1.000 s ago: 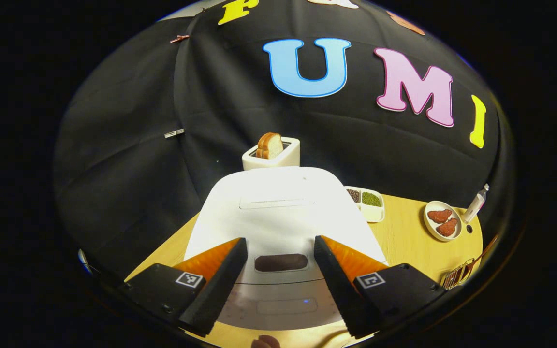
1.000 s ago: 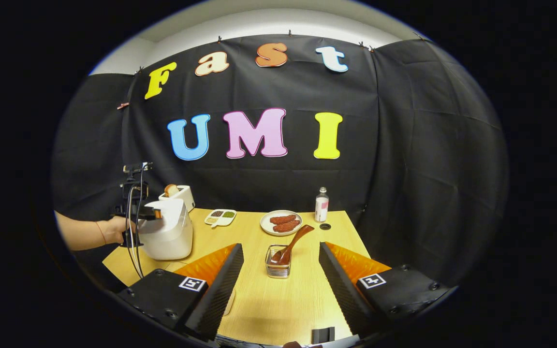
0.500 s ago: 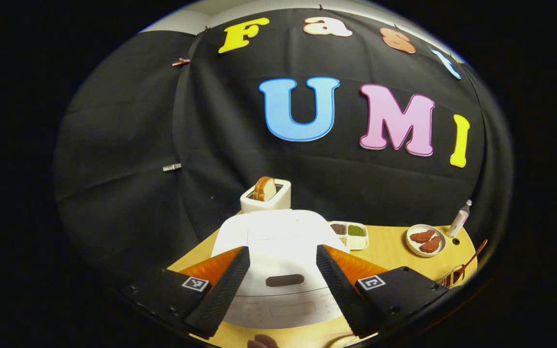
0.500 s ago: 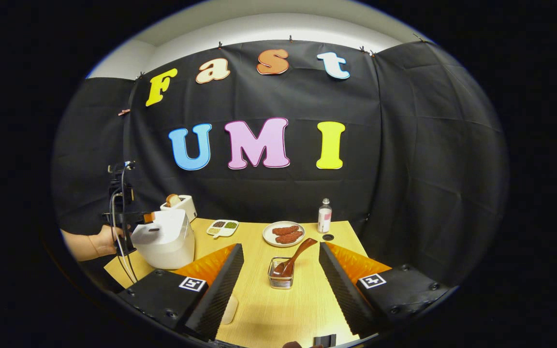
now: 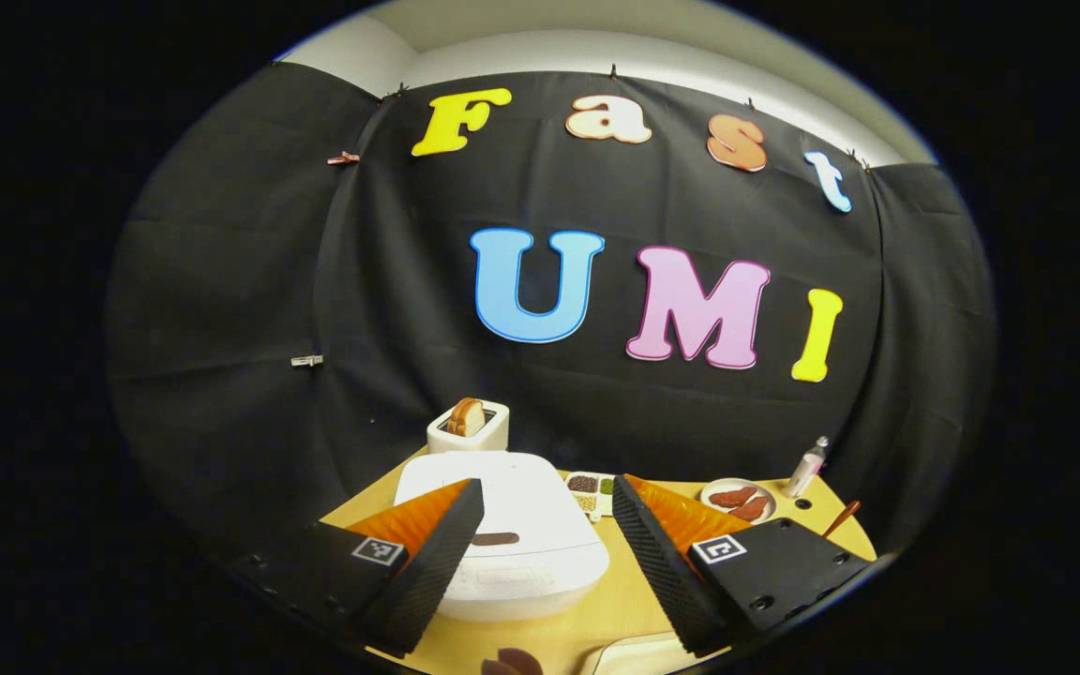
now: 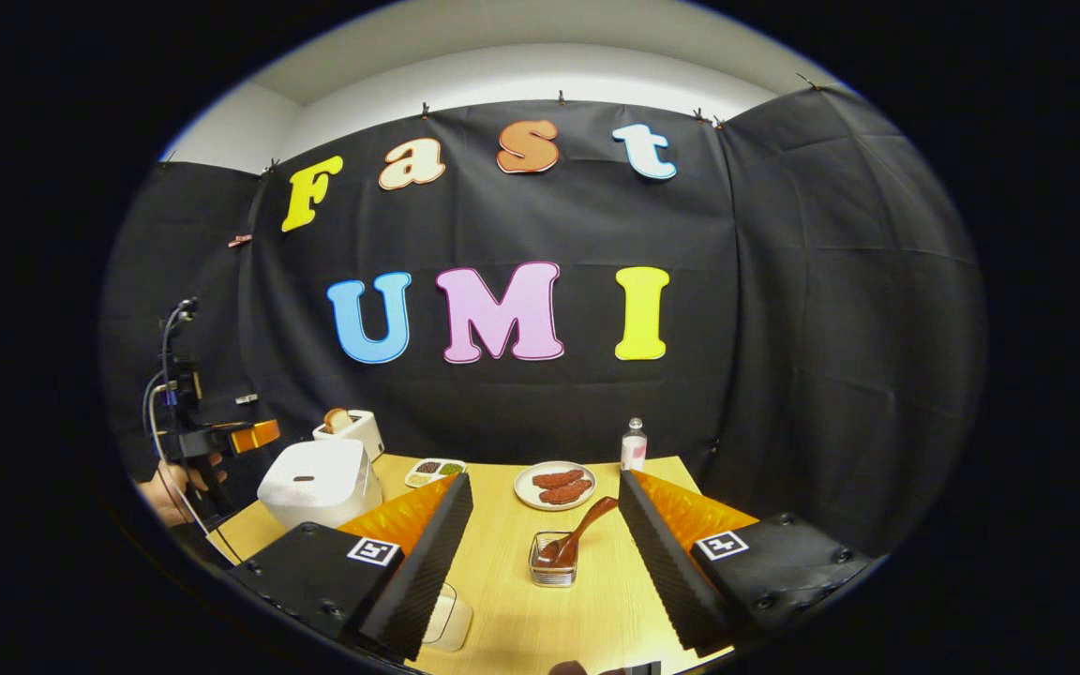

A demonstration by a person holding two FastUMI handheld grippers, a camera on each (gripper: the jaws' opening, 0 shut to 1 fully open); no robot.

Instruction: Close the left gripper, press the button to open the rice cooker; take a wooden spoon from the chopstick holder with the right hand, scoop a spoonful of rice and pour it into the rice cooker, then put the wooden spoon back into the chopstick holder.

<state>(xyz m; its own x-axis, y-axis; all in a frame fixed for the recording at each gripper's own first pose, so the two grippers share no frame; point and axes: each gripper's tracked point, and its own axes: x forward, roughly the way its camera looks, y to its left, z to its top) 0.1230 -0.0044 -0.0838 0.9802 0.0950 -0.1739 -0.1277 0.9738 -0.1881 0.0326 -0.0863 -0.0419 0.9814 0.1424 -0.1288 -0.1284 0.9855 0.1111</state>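
Note:
The white rice cooker [image 5: 512,539] stands on the wooden table [image 5: 615,600] with its lid down and a dark button [image 5: 495,539] on top. My left gripper [image 5: 545,562] hovers above and in front of it, open and holding nothing. From the right gripper view, the cooker [image 6: 320,483] is at the left, and a hand holds the left gripper [image 6: 254,436] up beside it. The wooden spoon [image 6: 579,536] leans in the wire chopstick holder [image 6: 553,567]. My right gripper [image 6: 545,572] is open, back from the holder.
A toaster [image 5: 468,427] with bread stands behind the cooker. A divided dish of beans [image 6: 435,469], a plate of meat [image 6: 559,486] and a small bottle [image 6: 634,445] sit along the far side. A pale cup [image 6: 454,617] peeks out by my right gripper's left finger.
Both grippers have drawn back and tilted up, so the table looks smaller and lower. The left gripper moved away from the cooker's lid. The lid stays down and the spoon stays in its holder.

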